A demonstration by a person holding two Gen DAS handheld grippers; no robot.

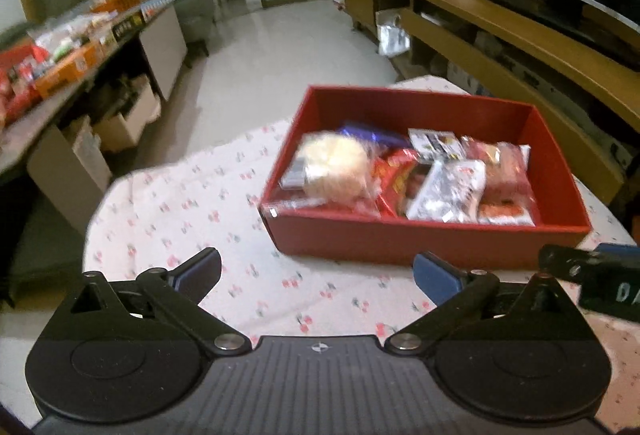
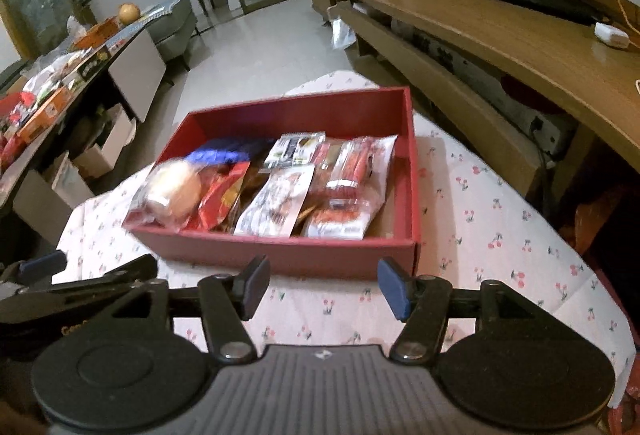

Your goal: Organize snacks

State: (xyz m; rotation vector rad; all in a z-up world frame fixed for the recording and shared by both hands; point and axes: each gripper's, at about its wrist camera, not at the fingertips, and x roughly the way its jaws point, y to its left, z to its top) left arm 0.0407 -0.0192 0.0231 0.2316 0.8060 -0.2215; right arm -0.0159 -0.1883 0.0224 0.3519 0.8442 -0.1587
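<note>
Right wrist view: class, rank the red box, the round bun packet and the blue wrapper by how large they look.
1. red box
2. round bun packet
3. blue wrapper, partly hidden, so unsure

So my red box [image 1: 424,235] is sitting open-topped on the counter [image 1: 192,203], over toward its far edge, a bit skewed to the near one. Packed in flat: a round pale bun in clear wrap [image 1: 334,167] at the left end, half spilling over the rim, a blue packet [image 1: 370,134] behind it, a red-and-yellow pack [image 1: 394,171], a silvery pouch [image 1: 448,191], and reddish clear-wrapped packs [image 1: 506,175] on the right.
</note>
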